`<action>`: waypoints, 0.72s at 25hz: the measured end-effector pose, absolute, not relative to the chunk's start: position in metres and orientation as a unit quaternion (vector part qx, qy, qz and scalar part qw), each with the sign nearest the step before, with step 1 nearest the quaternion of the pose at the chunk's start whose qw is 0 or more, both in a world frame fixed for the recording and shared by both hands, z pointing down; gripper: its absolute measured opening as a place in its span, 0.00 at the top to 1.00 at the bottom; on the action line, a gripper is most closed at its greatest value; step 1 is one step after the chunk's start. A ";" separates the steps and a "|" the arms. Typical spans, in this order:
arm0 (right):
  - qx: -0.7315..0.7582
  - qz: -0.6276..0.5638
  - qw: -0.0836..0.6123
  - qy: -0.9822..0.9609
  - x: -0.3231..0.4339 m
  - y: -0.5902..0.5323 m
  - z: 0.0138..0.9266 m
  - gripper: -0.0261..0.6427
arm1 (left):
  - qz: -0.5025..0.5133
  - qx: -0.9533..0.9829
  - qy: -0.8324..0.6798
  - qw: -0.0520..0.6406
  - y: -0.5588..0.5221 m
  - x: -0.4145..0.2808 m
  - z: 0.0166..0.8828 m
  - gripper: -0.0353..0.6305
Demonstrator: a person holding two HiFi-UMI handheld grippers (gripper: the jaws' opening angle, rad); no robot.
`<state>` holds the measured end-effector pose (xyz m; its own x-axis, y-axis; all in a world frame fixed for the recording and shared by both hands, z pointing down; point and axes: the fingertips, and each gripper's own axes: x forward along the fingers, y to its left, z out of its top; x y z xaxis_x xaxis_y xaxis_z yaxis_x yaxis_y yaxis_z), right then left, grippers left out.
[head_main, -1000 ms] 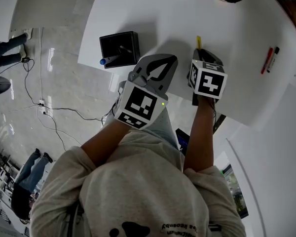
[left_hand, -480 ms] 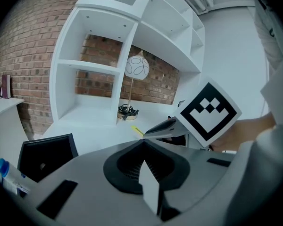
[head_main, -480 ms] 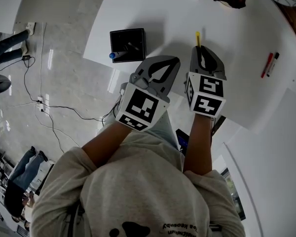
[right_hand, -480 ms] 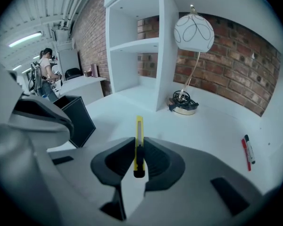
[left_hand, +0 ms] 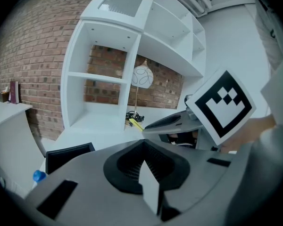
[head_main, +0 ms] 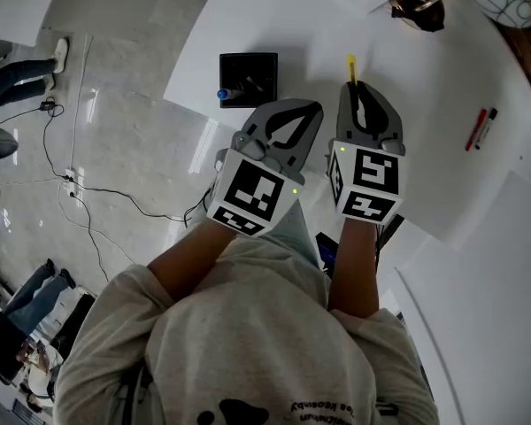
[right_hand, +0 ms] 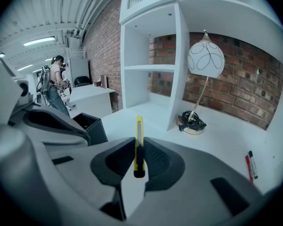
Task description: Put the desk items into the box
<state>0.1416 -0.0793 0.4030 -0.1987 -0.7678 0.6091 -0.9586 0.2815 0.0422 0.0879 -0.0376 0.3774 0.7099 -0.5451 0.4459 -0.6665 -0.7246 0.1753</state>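
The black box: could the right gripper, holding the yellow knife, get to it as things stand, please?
Probably yes: bare desk lies between the right gripper and the open black box; the left gripper sits close beside that path, not across it.

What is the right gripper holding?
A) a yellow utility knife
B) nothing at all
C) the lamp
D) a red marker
A: the right gripper is clamped on a yellow utility knife, which sticks out ahead of it; the red marker lies untouched on the desk.

Bright, even light; ceiling strip lights (right_hand: pixel 40 41) glow above-left of the right gripper (right_hand: pixel 138 164); gripper views bend at edges.
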 end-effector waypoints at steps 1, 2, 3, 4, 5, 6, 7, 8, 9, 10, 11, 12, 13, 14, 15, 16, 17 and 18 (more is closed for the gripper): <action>0.570 0.172 0.265 -0.758 0.137 -0.080 0.399 0.86 | 0.183 0.909 -0.337 0.163 -0.038 0.085 0.375 0.94; 0.568 0.166 0.260 -0.763 0.132 -0.081 0.395 0.86 | 0.182 0.908 -0.341 0.162 -0.039 0.082 0.373 0.94; 0.564 0.161 0.255 -0.769 0.126 -0.082 0.392 0.86 | 0.181 0.907 -0.345 0.161 -0.039 0.079 0.372 0.94; 0.560 0.155 0.250 -0.775 0.121 -0.083 0.389 0.86 | 0.180 0.906 -0.349 0.161 -0.040 0.075 0.371 0.94; 0.554 0.150 0.246 -0.781 0.115 -0.084 0.386 0.86 | 0.179 0.904 -0.353 0.161 -0.040 0.072 0.370 0.94; 0.549 0.145 0.241 -0.787 0.110 -0.085 0.384 0.86 | 0.178 0.902 -0.358 0.160 -0.041 0.068 0.369 0.94; 0.544 0.141 0.236 -0.792 0.104 -0.087 0.381 0.86 | 0.178 0.901 -0.362 0.160 -0.042 0.065 0.368 0.94; 0.540 0.138 0.231 -0.797 0.099 -0.087 0.379 0.86 | 0.178 0.899 -0.367 0.160 -0.042 0.061 0.368 0.94; 0.537 0.134 0.227 -0.801 0.094 -0.087 0.376 0.86 | 0.178 0.898 -0.370 0.159 -0.041 0.058 0.367 0.94; 0.534 0.131 0.223 -0.805 0.089 -0.087 0.374 0.86 | 0.177 0.897 -0.373 0.159 -0.040 0.055 0.366 0.94; 0.531 0.127 0.219 -0.809 0.084 -0.086 0.372 0.86 | 0.177 0.896 -0.376 0.159 -0.038 0.051 0.366 0.94; 0.527 0.123 0.216 -0.813 0.080 -0.086 0.370 0.86 | 0.177 0.894 -0.379 0.160 -0.038 0.048 0.365 0.94; 0.522 0.119 0.214 -0.817 0.075 -0.086 0.368 0.86 | 0.176 0.892 -0.384 0.160 -0.038 0.045 0.365 0.94; 0.518 0.115 0.211 -0.821 0.071 -0.087 0.367 0.86 | 0.175 0.891 -0.388 0.159 -0.038 0.042 0.365 0.94; 0.514 0.112 0.209 -0.825 0.068 -0.087 0.366 0.86 | 0.175 0.889 -0.392 0.159 -0.038 0.040 0.364 0.94; 0.511 0.108 0.206 -0.828 0.065 -0.087 0.365 0.86 | 0.174 0.888 -0.395 0.159 -0.038 0.038 0.364 0.94; 0.507 0.105 0.204 -0.831 0.062 -0.086 0.364 0.86 | 0.173 0.887 -0.398 0.159 -0.038 0.036 0.364 0.94; 0.504 0.102 0.201 -0.834 0.058 -0.086 0.362 0.86 | 0.171 0.886 -0.400 0.161 -0.037 0.034 0.364 0.94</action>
<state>0.0582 -0.0856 0.3623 -0.4116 -0.7991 0.4381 -0.8810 0.4720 0.0332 0.0342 -0.0372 0.3637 0.6212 -0.6536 0.4323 -0.7639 -0.6281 0.1481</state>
